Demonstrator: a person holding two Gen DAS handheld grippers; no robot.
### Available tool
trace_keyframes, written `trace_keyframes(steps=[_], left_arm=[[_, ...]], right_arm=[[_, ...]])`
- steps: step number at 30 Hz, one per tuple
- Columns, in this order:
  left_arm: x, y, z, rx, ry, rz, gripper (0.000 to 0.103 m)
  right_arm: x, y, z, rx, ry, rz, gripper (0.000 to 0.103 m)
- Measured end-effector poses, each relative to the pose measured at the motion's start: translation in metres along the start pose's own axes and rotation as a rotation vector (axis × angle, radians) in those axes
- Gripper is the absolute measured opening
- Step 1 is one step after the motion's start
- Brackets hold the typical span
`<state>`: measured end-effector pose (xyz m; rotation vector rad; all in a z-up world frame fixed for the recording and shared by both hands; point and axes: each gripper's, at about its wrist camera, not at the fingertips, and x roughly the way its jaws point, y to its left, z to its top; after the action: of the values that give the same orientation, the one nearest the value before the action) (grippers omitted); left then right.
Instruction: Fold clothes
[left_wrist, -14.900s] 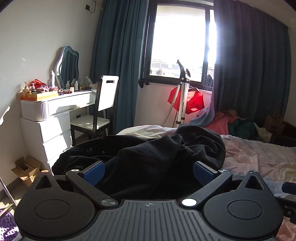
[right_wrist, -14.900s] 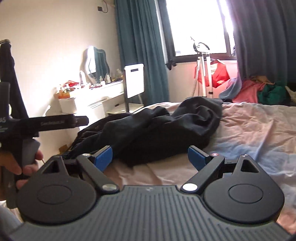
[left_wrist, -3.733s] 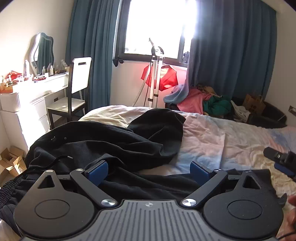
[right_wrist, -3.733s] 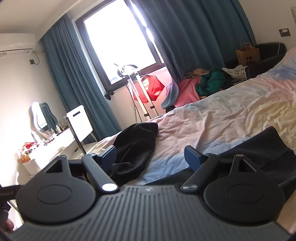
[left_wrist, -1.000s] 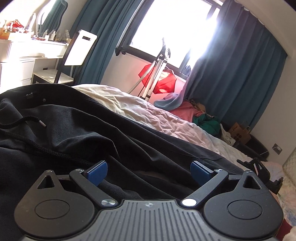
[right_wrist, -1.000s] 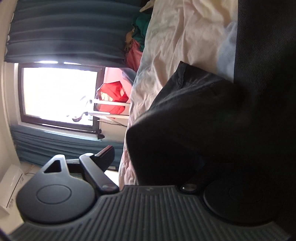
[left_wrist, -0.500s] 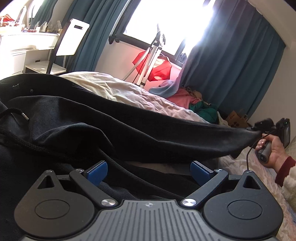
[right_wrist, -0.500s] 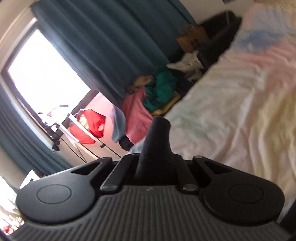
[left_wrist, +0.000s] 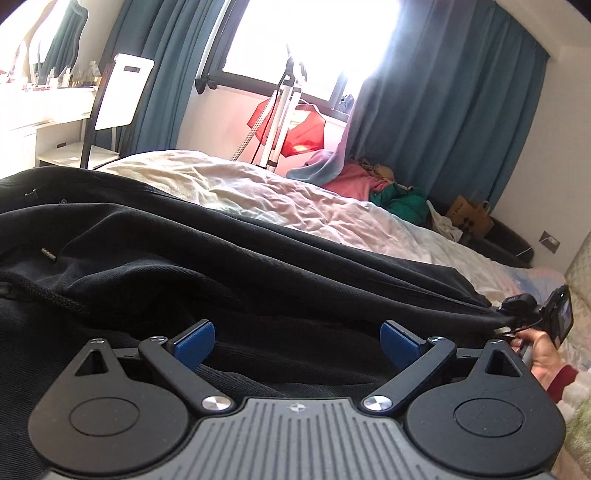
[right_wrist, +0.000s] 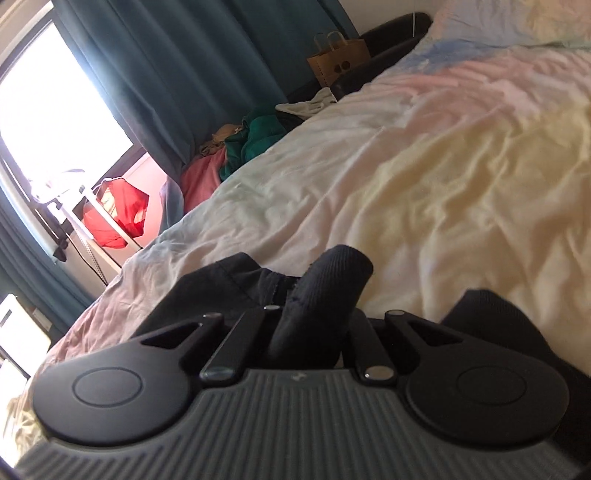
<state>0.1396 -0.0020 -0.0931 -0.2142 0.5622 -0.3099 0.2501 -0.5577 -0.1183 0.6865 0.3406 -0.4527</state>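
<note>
My right hand-held gripper (right_wrist: 314, 325) is closed tight on a bunched, ribbed edge of one black garment (left_wrist: 221, 266), which pokes up between its fingers. My left hand-held gripper (left_wrist: 297, 341) is wide open with nothing in it, its two blue pads (left_wrist: 194, 340) poised just above the same dark cloth. The garment lies stretched across the near side of the bed (left_wrist: 280, 199), a drawstring cord (left_wrist: 40, 291) trailing over its left part, one fold pulled taut toward my right hand (left_wrist: 541, 350).

What could go wrong, as I judge it: the pinched edge is thick and rolled, so it may slip free if I pull harder, and the fold would collapse. The loose cord could also get caught when the left fingers shut.

Counted: two hand-held grippers, one black garment, one bed, one white chair (left_wrist: 118, 99), one brown paper bag (right_wrist: 338, 59), and one heap of pink and green clothes (left_wrist: 376, 188) beyond the bed.
</note>
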Motion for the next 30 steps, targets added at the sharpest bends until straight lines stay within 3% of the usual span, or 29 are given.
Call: trace_keyframes(steps=[5,9,13,15,20,23,24,26,27,28,30], left_arm=[[-0.001,-0.005,-0.002,0.016,-0.001,0.004,0.098],[-0.003,-0.008,-0.003,0.049,-0.007,0.02,0.098],[0.0,-0.011,-0.002,0.055,0.022,0.045,0.098],[-0.004,-0.011,0.0,0.067,0.009,0.048,0.098],[-0.009,-0.012,0.007,0.085,-0.013,0.072,0.098],[-0.018,-0.02,0.008,0.147,-0.036,0.115,0.098],[-0.021,-0.023,0.007,0.172,-0.051,0.123,0.098],[-0.029,-0.027,0.007,0.204,-0.074,0.133,0.098],[-0.034,-0.029,0.007,0.212,-0.08,0.133,0.098],[-0.039,-0.03,0.007,0.21,-0.086,0.125,0.098],[-0.049,-0.03,0.007,0.201,-0.096,0.108,0.098]], right_arm=[[-0.013,0.03,0.036,-0.068,-0.073,0.025,0.007],[-0.017,0.012,0.035,-0.071,-0.083,-0.008,0.007],[-0.009,-0.034,-0.002,-0.071,0.019,-0.054,0.007],[-0.01,-0.049,-0.015,-0.022,0.034,-0.035,0.007],[-0.016,-0.035,-0.01,-0.075,0.067,-0.055,0.013],[-0.024,-0.023,-0.005,-0.113,0.102,-0.073,0.017],[-0.034,-0.017,-0.004,-0.131,0.098,-0.075,0.022],[-0.054,-0.005,-0.003,-0.17,0.086,-0.076,0.043],[-0.068,0.002,-0.004,-0.199,0.071,-0.061,0.061],[-0.081,0.011,-0.004,-0.23,0.058,-0.048,0.069],[-0.108,0.03,-0.007,-0.296,0.04,-0.034,0.074]])
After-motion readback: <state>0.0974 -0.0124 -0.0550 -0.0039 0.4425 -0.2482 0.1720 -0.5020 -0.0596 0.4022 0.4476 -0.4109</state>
